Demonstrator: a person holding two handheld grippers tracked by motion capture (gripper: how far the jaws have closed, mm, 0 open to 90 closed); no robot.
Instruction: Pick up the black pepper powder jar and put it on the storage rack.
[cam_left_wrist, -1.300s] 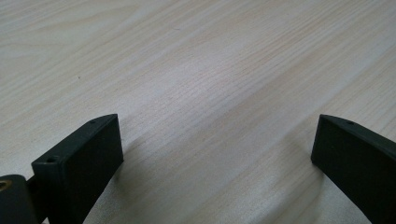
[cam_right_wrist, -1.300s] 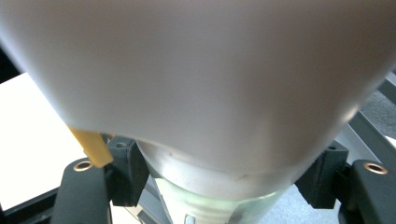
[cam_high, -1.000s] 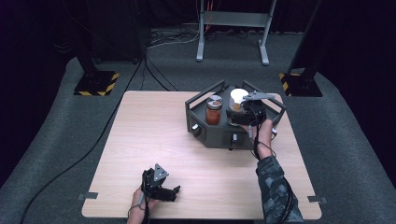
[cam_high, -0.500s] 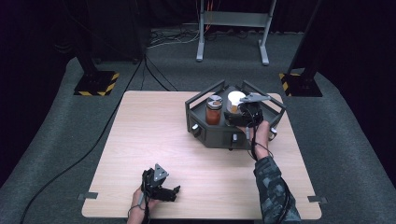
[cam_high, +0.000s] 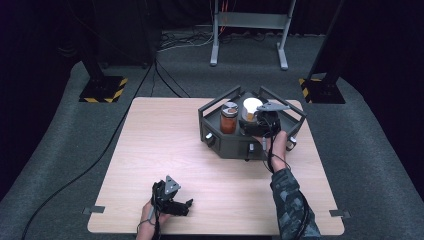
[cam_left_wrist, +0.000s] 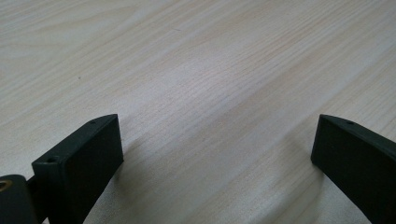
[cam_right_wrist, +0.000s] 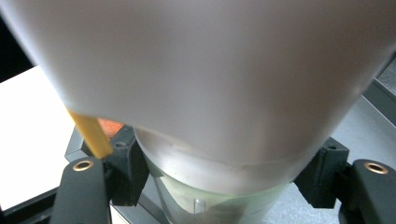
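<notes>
Bench (cam_high: 210, 175) of pale wood is seen from above, with a person's two forearms coming in from the near edge. At the left, the left gripper (cam_high: 186, 206) is held low over bare wood close to the near edge, well apart from everything else; in the left gripper view its jaws are spread wide with nothing but wood grain between them. Toward the right, a dark angular tray (cam_high: 226, 145) is set on the far part of the bench. Inside it, a glass jar (cam_high: 228, 119) with reddish contents and a metal lid stands upright at the left. Just beside that jar, to its right, a white-lidded container (cam_high: 251, 106) is gripped by the right gripper (cam_high: 257, 120), which is reached in over the tray's near wall by a hand in a camouflage sleeve (cam_high: 290, 200). In the right gripper view the container (cam_right_wrist: 210, 93) is clamped between the jaws, its pale body pressed close against the camera, a yellow strip (cam_right_wrist: 91, 135) showing at its left edge.
</notes>
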